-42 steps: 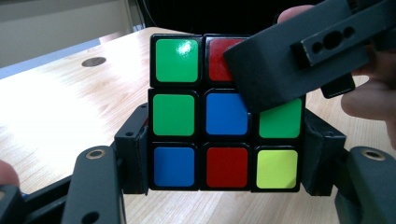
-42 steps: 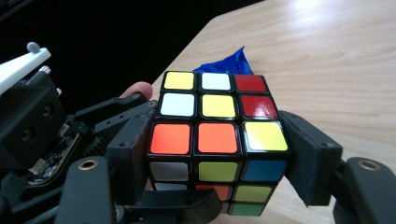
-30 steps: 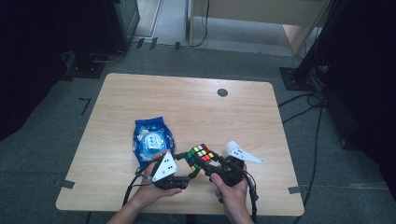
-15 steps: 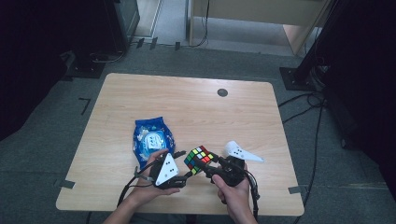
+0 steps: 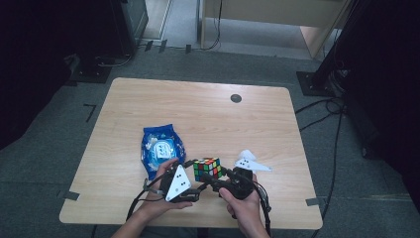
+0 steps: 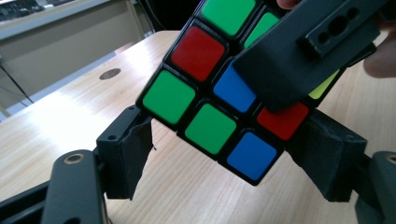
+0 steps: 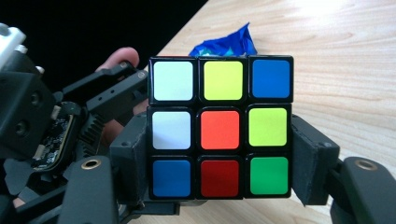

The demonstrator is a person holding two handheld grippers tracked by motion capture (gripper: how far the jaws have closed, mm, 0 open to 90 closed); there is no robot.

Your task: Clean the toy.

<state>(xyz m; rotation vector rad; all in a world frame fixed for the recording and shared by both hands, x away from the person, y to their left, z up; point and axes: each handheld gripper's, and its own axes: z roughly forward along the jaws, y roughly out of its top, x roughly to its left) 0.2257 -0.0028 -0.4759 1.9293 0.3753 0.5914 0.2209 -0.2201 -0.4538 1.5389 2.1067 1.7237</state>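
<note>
While clamped by the right tool on two opposite sides, pads squeezing the bottom two layers, looks to be hanging just above the near part of the counter, a little right of the blue packet. Talking about the puzzle cube here, obviously. Hard plastic, light, stiff, zero squish, but with glossy stickers and twistable layers, so probably slick on the corners and prone to rotating if pinched across one layer only. Best to grab flat face to flat face, square on, across the middle, never on an edge or corner. Left tool: not gripping, jaws just been opening wider, with the cube's lower corner sitting between them. Left pad clearly apart from it, right pad close beside but not pressing as far as can be told. Compared with a second back, hardly anything different from the high view. Same spot for cube, packet and both hands, just a wider gap at the left tool.
</note>
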